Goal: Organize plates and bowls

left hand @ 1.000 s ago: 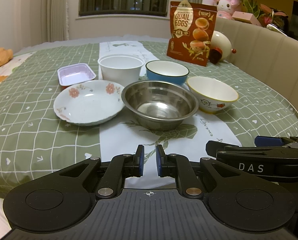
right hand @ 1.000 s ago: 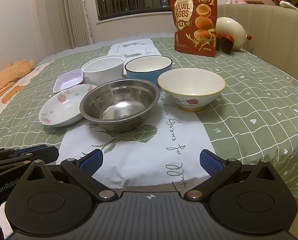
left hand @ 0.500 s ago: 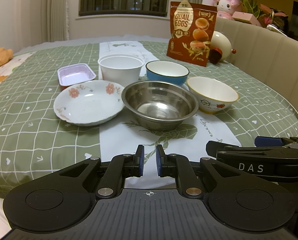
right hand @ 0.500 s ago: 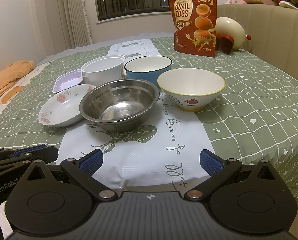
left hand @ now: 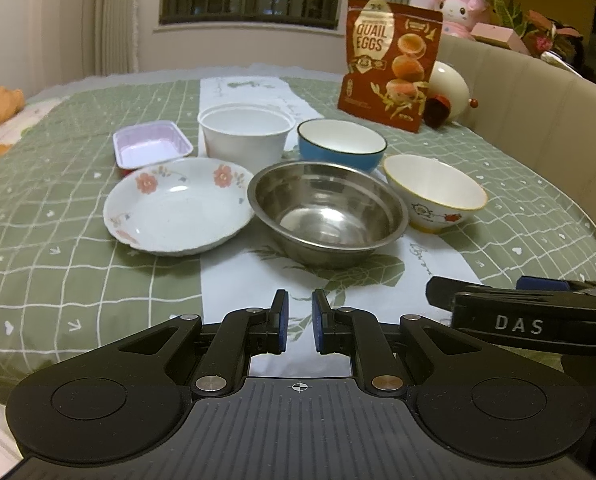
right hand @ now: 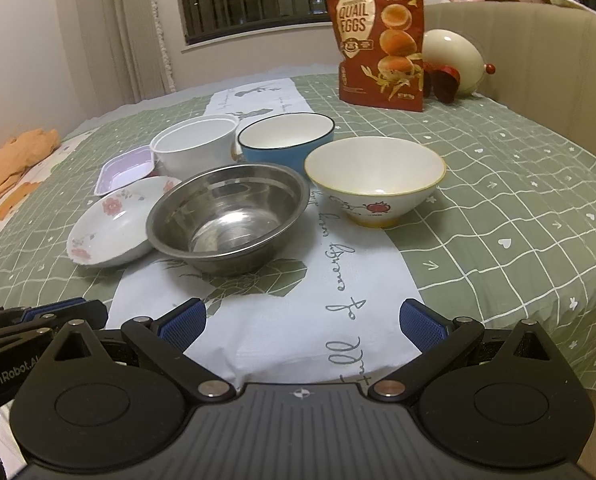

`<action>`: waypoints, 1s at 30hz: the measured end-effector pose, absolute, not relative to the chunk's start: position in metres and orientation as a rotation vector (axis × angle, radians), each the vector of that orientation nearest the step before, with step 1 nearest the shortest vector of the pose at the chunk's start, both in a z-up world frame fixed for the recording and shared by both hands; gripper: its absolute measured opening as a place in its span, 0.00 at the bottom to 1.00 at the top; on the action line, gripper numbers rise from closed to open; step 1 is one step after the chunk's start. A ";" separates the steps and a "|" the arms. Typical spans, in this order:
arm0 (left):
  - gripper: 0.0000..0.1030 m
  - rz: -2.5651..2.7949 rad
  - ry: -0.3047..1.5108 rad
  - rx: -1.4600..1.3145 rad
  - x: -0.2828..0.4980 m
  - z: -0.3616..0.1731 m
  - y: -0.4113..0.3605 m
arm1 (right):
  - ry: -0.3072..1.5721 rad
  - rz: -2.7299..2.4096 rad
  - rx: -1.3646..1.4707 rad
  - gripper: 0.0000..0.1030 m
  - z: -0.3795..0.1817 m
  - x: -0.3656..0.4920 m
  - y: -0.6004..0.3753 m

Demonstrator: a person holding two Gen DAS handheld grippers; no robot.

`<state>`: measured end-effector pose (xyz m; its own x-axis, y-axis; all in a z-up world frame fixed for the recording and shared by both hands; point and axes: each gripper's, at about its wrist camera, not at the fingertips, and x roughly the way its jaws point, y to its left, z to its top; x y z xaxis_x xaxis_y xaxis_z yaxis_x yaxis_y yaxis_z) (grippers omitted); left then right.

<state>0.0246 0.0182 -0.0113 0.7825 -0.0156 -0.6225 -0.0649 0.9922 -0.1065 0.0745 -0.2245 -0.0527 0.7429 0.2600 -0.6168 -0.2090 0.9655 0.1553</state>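
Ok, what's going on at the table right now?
Nothing is being handled yet. The left gripper is shut and empty, the right gripper open and empty, both short of the dishes. The steel bowl, flowered plate, yellow-rimmed bowl, blue bowl, white tub and small tray sit separately, unstacked.

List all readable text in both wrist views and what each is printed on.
"QUAIL EGGS": on the red snack bag; its smaller print is too small to read.
"DAS": on the right gripper, seen from the left wrist view.
"GenRobot.AI": on the left gripper, cut off at its end.
"full of energy": script on the white table runner; further words blurred.
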 end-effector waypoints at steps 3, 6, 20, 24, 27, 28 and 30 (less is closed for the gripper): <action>0.13 0.015 0.694 -0.146 0.037 -0.014 0.025 | 0.693 0.258 0.092 1.00 -0.055 0.084 -0.223; 0.13 0.019 0.687 -0.148 0.048 -0.015 0.032 | 0.700 0.259 0.099 1.00 -0.057 0.096 -0.219; 0.13 -0.091 0.596 -0.260 0.097 -0.012 0.089 | 0.775 0.283 0.187 1.00 -0.077 0.164 -0.196; 0.13 -0.244 0.605 -0.438 0.118 -0.014 0.121 | 0.790 0.312 0.230 1.00 -0.085 0.179 -0.193; 0.13 -0.073 0.678 -0.405 0.141 -0.014 0.128 | 0.783 0.304 0.252 1.00 -0.086 0.189 -0.192; 0.13 -0.039 0.697 -0.329 0.150 -0.013 0.126 | 0.777 0.302 0.266 1.00 -0.086 0.193 -0.194; 0.14 -0.092 0.700 -0.261 0.163 -0.014 0.127 | 0.781 0.306 0.304 1.00 -0.085 0.203 -0.199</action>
<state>0.1627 0.1267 -0.0142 0.7624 -0.1711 -0.6240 -0.0032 0.9634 -0.2681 0.2027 -0.1985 -0.0855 0.6708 0.3778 -0.6382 -0.1560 0.9131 0.3766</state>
